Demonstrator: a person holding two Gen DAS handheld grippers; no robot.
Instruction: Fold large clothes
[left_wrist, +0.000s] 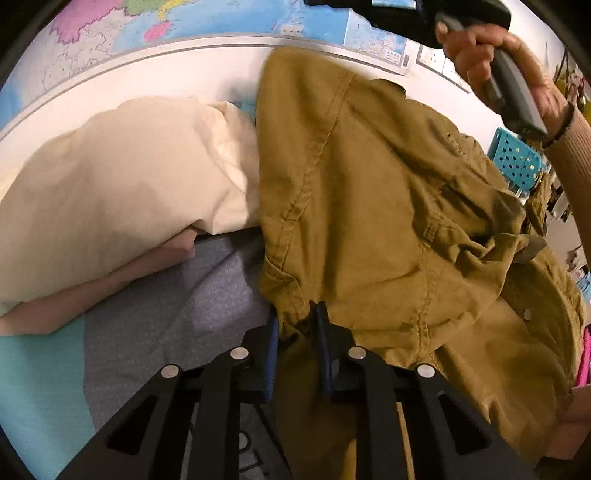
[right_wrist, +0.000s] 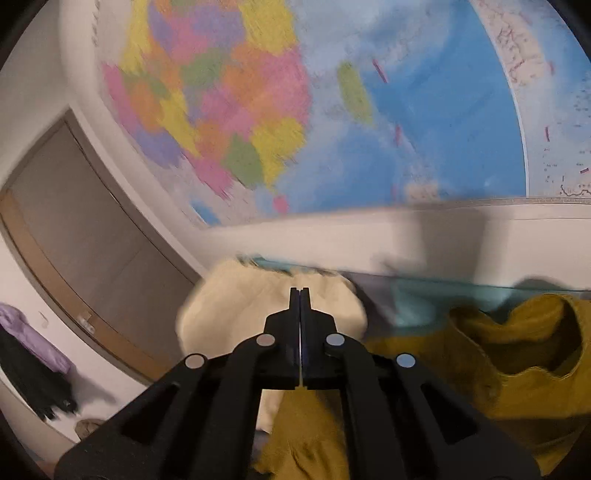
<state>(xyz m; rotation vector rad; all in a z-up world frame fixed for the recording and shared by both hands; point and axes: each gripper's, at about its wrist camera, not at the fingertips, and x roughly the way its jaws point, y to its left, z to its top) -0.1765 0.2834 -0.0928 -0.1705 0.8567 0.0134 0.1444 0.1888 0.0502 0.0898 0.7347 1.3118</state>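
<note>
A large mustard-brown garment (left_wrist: 388, 221) hangs lifted above the bed. My left gripper (left_wrist: 295, 317) is shut on its lower hem, which bunches between the blue pads. In the left wrist view the right gripper's body (left_wrist: 517, 92) shows at the top right in a person's hand, above the garment. In the right wrist view my right gripper (right_wrist: 300, 295) has its fingers pressed together with nothing visible between them; the garment (right_wrist: 517, 354) lies below and to the right.
A cream pillow (left_wrist: 122, 192) lies on the grey and teal bedsheet (left_wrist: 155, 325); the pillow also shows in the right wrist view (right_wrist: 240, 306). A world map (right_wrist: 332, 110) covers the wall. A door (right_wrist: 81, 236) stands left. A teal perforated basket (left_wrist: 513, 162) is at right.
</note>
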